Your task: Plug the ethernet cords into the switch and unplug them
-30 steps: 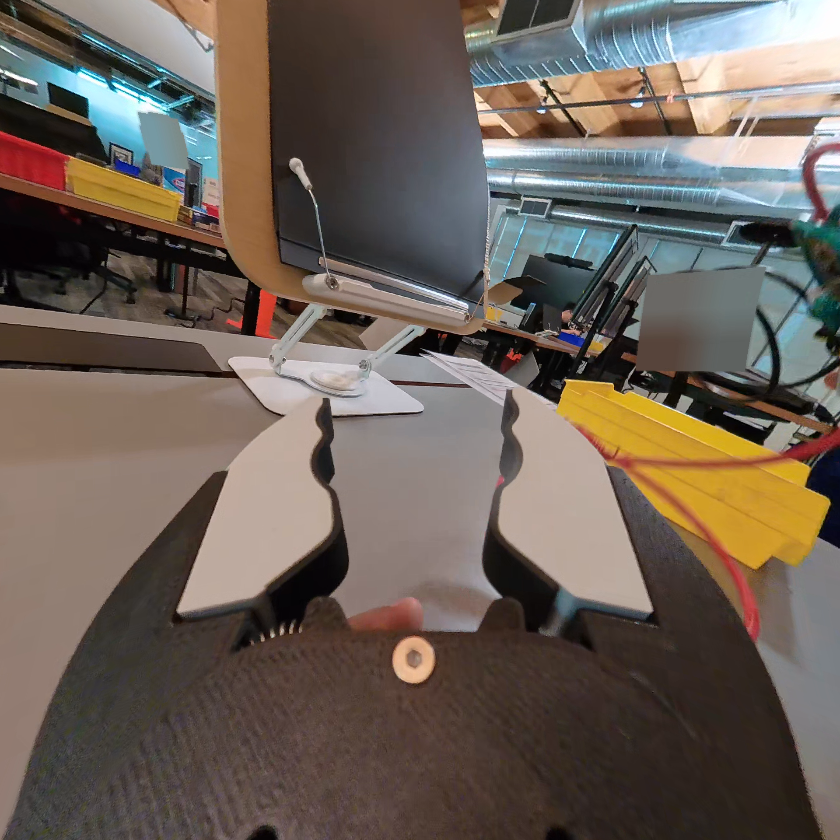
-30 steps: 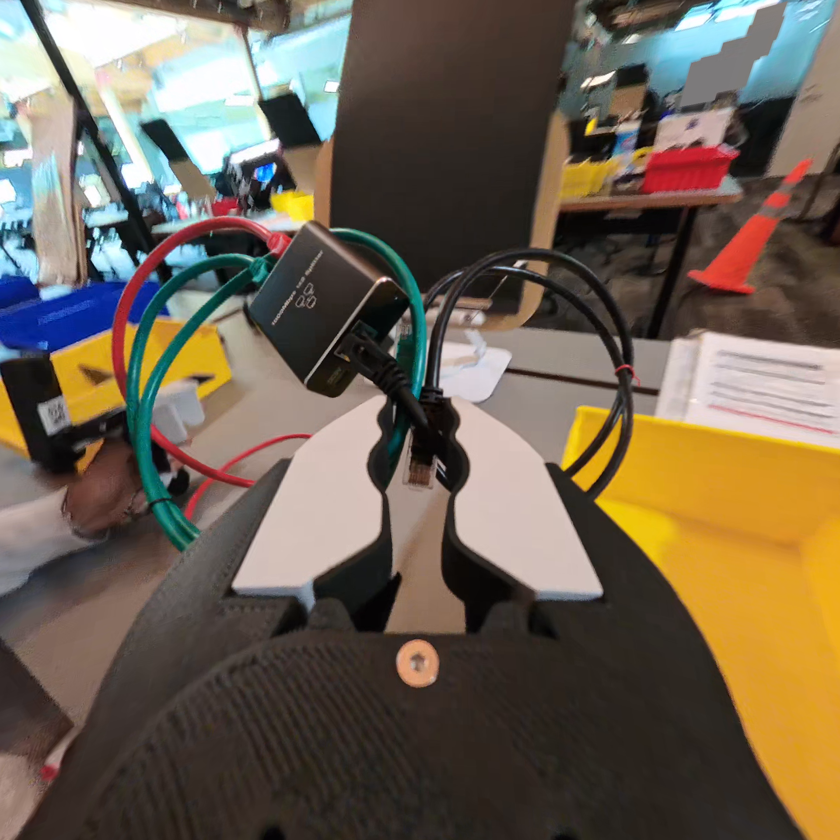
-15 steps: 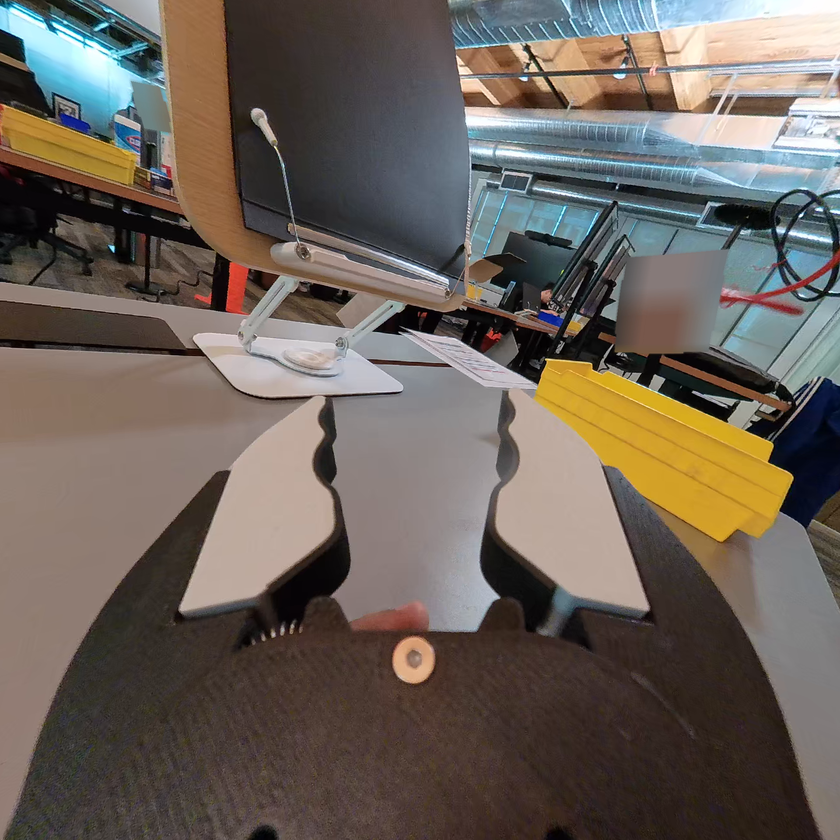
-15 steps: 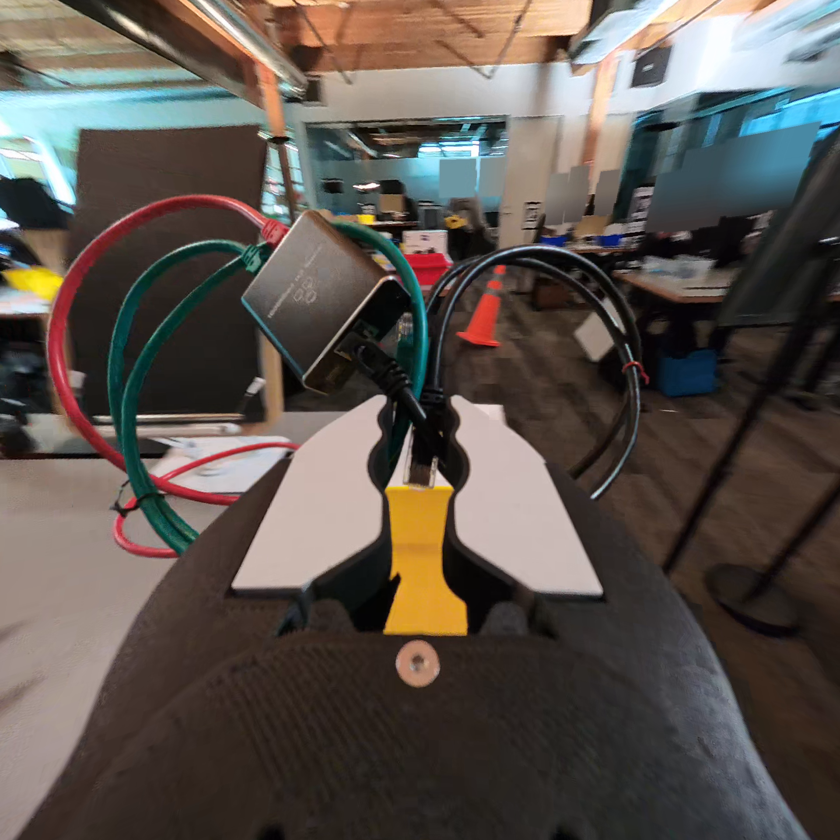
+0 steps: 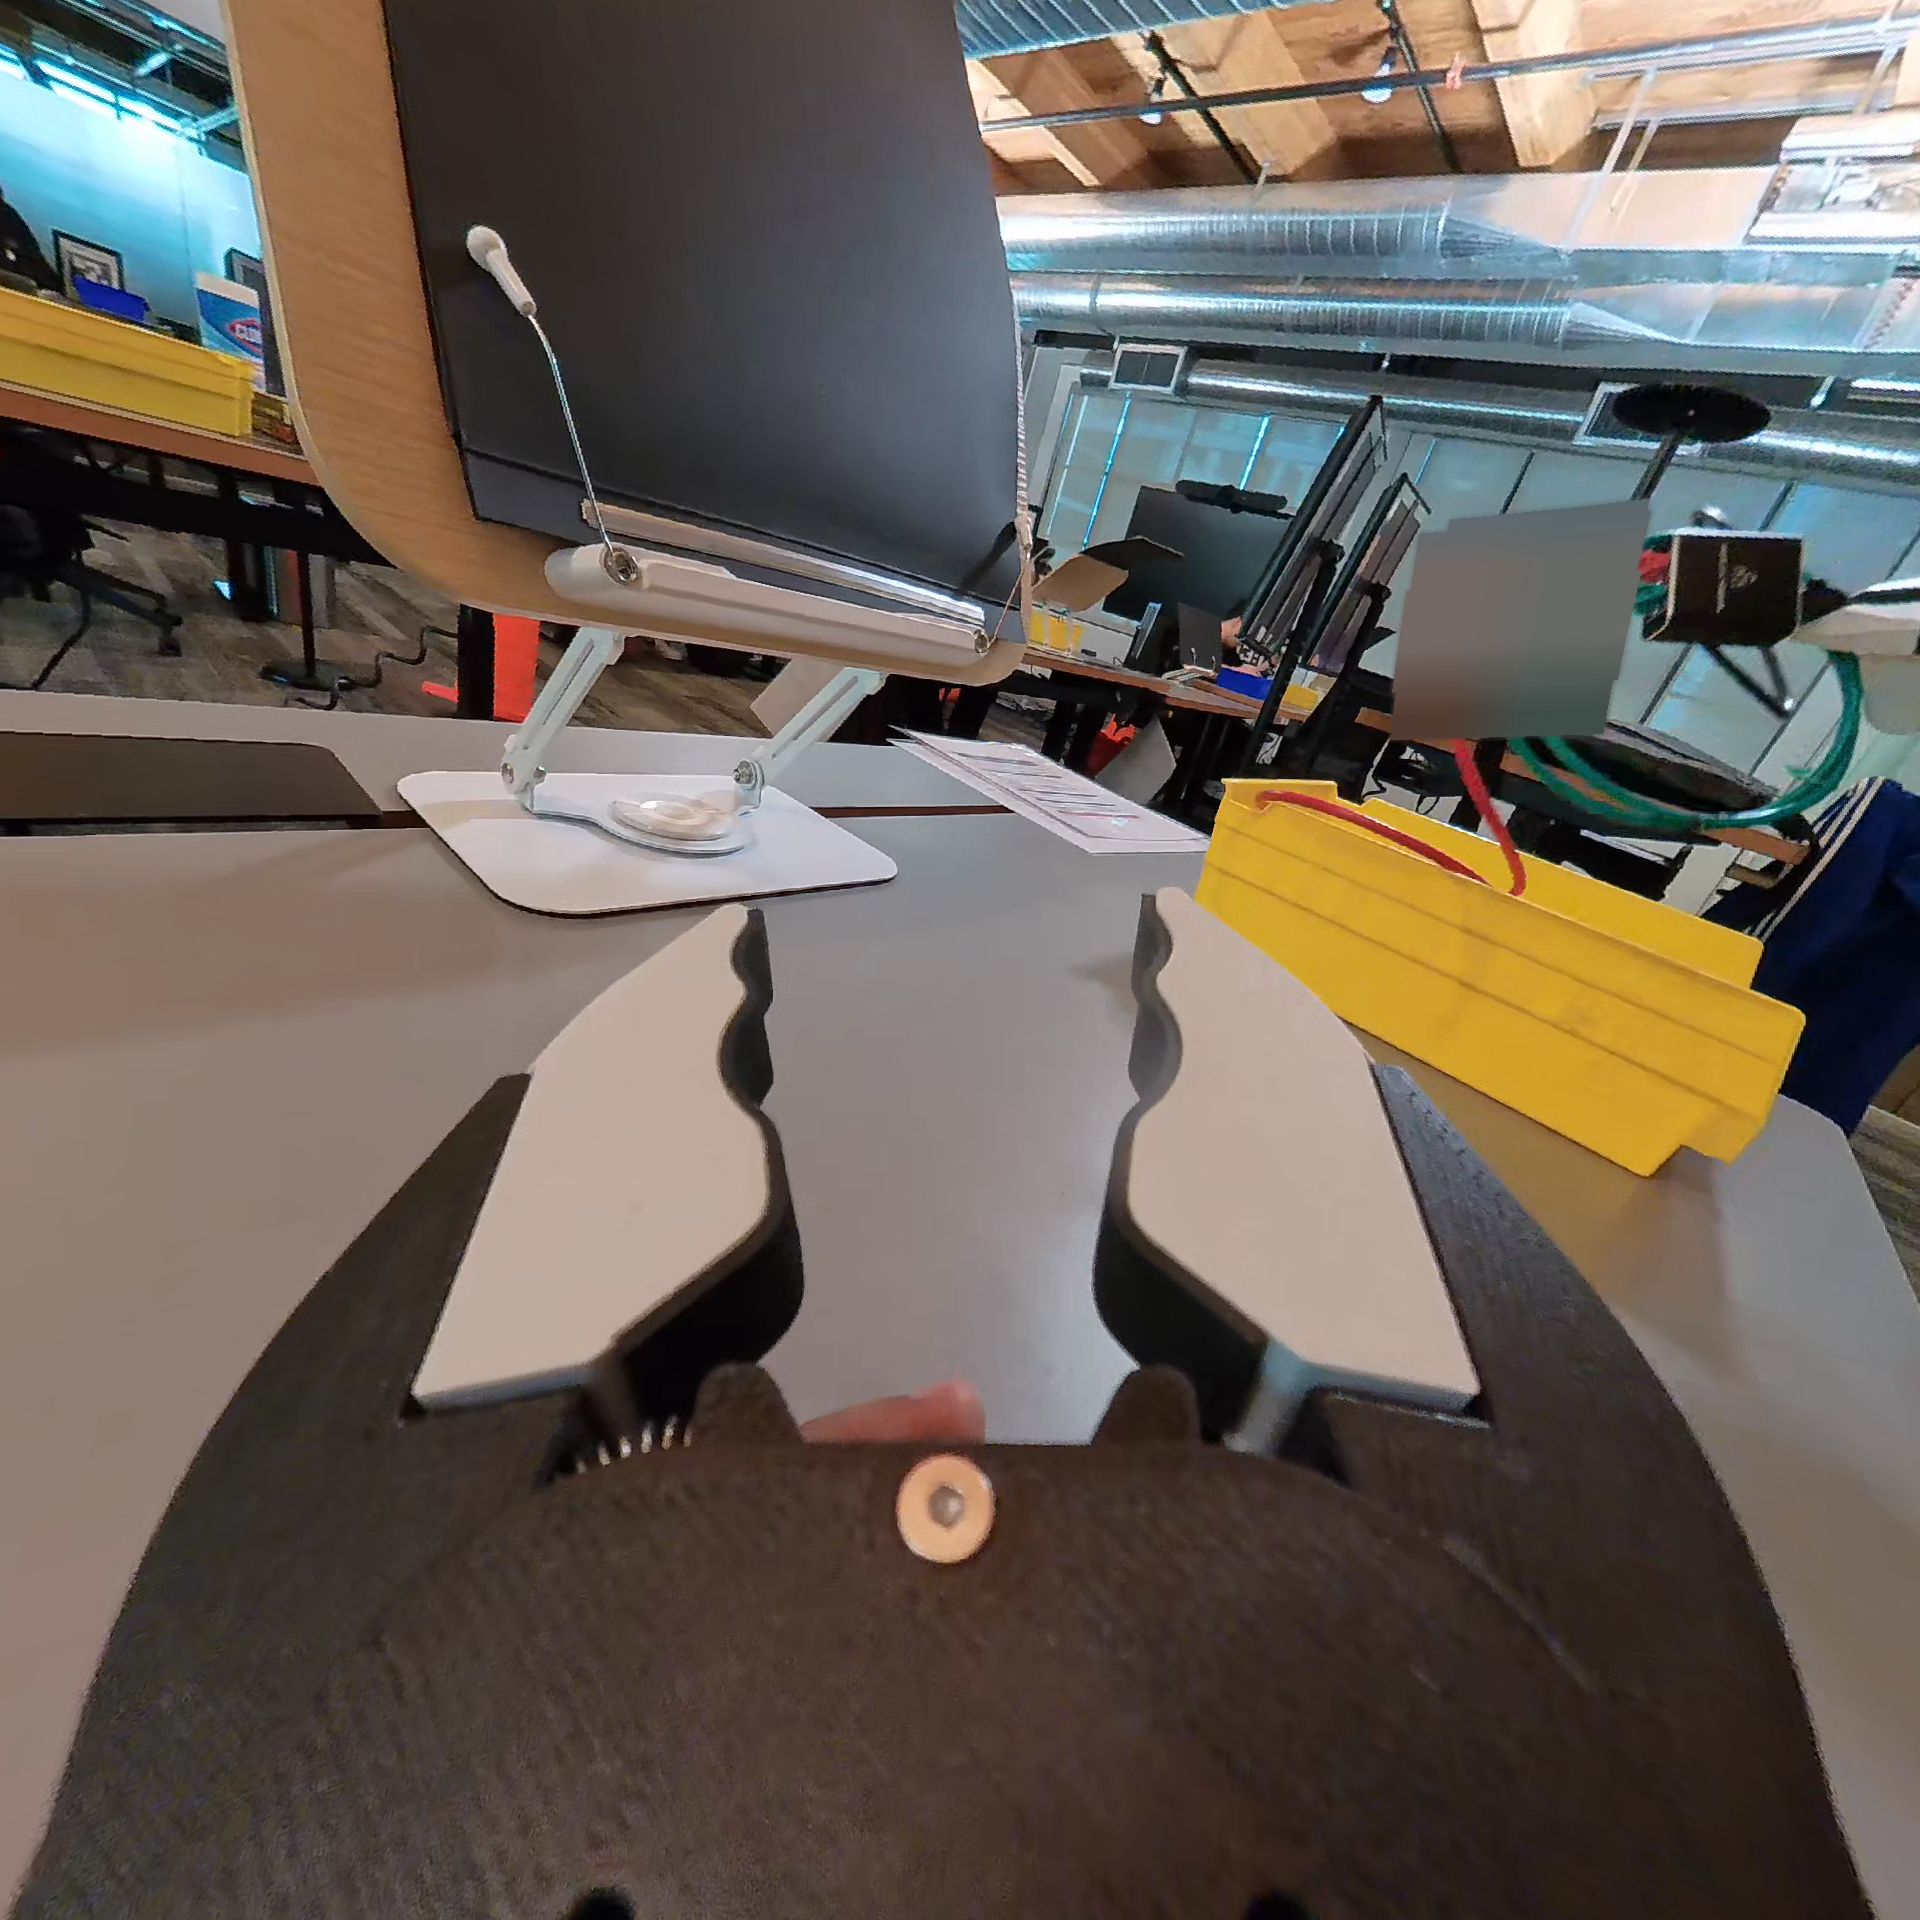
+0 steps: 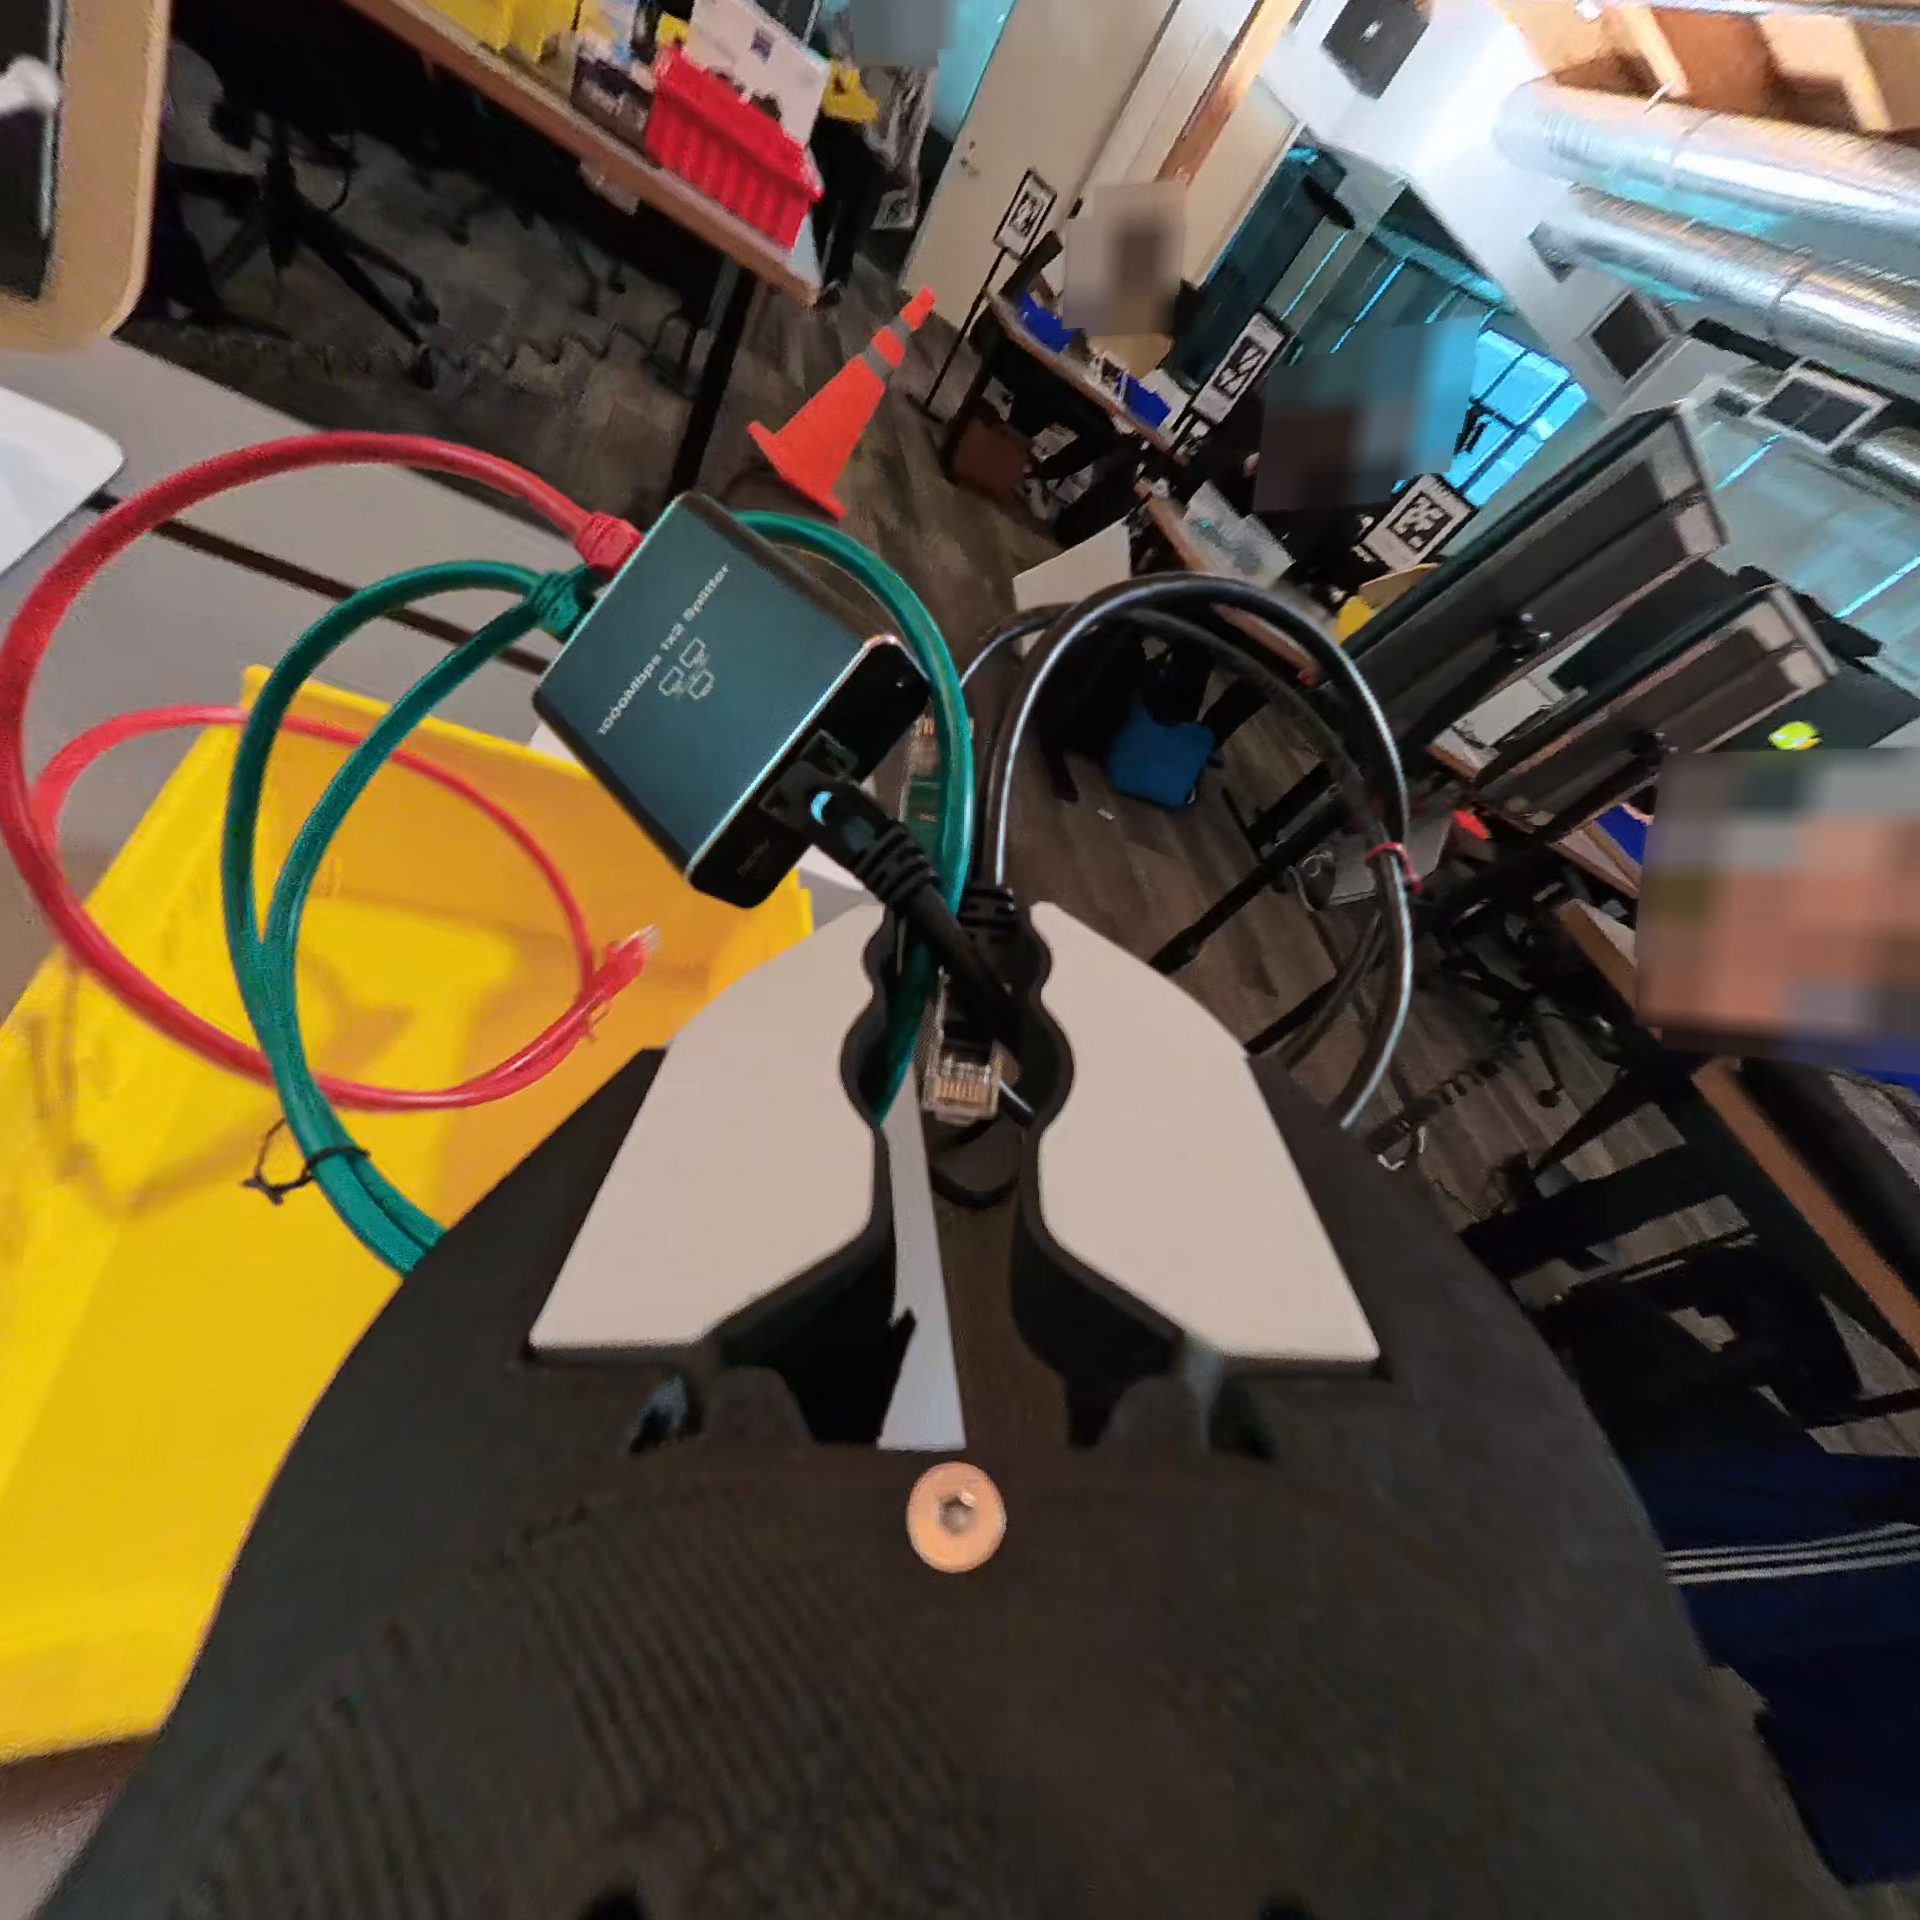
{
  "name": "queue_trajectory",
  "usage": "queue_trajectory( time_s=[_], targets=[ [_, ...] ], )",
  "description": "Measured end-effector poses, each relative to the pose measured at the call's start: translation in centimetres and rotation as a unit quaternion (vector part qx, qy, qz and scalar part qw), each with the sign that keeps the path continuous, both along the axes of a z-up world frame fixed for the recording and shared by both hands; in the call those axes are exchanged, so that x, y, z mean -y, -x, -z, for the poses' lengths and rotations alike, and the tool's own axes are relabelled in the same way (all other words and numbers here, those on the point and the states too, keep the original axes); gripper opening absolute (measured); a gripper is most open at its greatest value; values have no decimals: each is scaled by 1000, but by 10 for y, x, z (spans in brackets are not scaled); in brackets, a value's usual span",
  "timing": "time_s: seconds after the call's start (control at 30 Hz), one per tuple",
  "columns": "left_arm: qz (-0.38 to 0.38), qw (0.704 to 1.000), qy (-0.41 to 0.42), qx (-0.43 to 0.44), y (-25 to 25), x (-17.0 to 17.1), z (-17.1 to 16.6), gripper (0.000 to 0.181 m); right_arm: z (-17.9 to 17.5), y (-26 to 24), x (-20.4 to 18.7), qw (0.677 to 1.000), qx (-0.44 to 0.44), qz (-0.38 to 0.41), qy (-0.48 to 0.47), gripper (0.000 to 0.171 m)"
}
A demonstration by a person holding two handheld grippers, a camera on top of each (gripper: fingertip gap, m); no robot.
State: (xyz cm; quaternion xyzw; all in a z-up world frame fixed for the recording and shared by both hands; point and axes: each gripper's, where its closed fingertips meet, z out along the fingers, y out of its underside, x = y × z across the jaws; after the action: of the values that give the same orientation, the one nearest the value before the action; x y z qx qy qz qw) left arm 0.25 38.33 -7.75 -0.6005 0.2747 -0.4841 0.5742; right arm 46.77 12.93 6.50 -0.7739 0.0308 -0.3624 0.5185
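Note:
My right gripper is shut on the black ethernet cord, near its plugs. It holds the whole bundle in the air above the yellow bin. The dark switch hangs from the cord, which is plugged into its near face. A red cord and a green cord are plugged into its far face and loop down to the left. The black cord's free plug sits between the fingers. My left gripper is open and empty, low over the grey table. The left wrist view shows the switch far right.
A stand with a dark board and a white base sits on the table ahead of my left gripper. A paper sheet lies beside the yellow bin. An orange cone and other desks stand beyond the table.
My right gripper has swung round with the switch and cords and now holds them over the yellow bin. My left gripper stays open and has barely moved.

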Motion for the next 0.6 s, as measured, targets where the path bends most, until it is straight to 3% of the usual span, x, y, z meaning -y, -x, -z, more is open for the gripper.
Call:
queue_trajectory(
  time_s=[0.17, 0.27, 0.47, 0.6],
  targets=[
    [2, 1000, 1, 1, 0, 0, 0, 67, 46, 28, -23, 998, -8, 0, 61, 21],
    [6, 1000, -1, 0, -2, 2, 0, 68, 56, 32, -25, 997, -44, 17, 55, 21],
    [14, 1000, -2, -1, -5, 5, 0, 68, 64, 31, -32, 979, -200, -7, -24, 21],
    [13, 1000, -1, 0, -5, 4, 0, 68, 70, 32, -39, 928, -349, -38, -125, 21]
  ],
)
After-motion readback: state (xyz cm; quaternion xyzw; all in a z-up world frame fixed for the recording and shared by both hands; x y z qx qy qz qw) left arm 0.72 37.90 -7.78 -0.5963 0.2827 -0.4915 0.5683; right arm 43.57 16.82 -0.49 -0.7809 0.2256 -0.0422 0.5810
